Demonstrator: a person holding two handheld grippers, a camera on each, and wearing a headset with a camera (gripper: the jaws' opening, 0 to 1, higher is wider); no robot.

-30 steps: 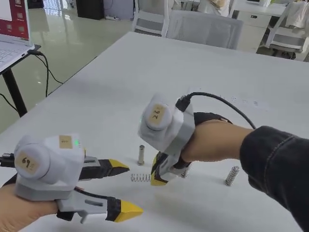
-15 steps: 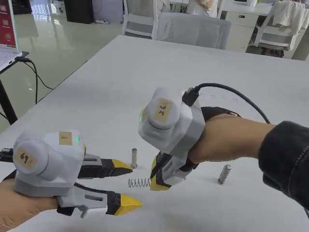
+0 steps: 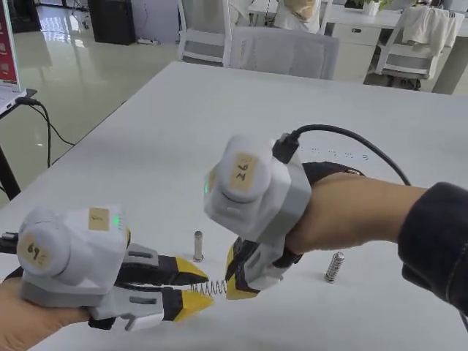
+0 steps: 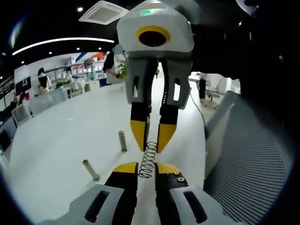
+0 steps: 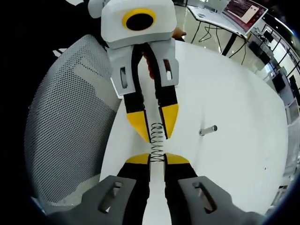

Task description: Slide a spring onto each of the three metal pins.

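Note:
A thin steel spring (image 3: 210, 287) hangs level just above the white table (image 3: 146, 146), stretched between my two grippers. My right gripper (image 3: 234, 281) is shut on its right end, and my left gripper (image 3: 196, 287) is shut on its left end. In the left gripper view the spring (image 4: 149, 159) runs from my own jaws up to the right gripper (image 4: 152, 136). In the right gripper view the spring (image 5: 157, 139) reaches the left gripper (image 5: 155, 123). A bare metal pin (image 3: 197, 246) stands just behind. Another pin wearing a spring (image 3: 334, 267) stands to the right.
A black cable (image 3: 344, 139) trails from the right gripper over the person's forearm. A grey mesh chair (image 3: 281, 51) stands at the table's far edge, with desks behind it. The bare pin (image 4: 90, 169) and the sprung pin (image 4: 122, 140) stand close together.
My left gripper's jaws have closed from wide open onto the spring's free end. The right gripper has kept its hold on the spring. The head camera has shifted.

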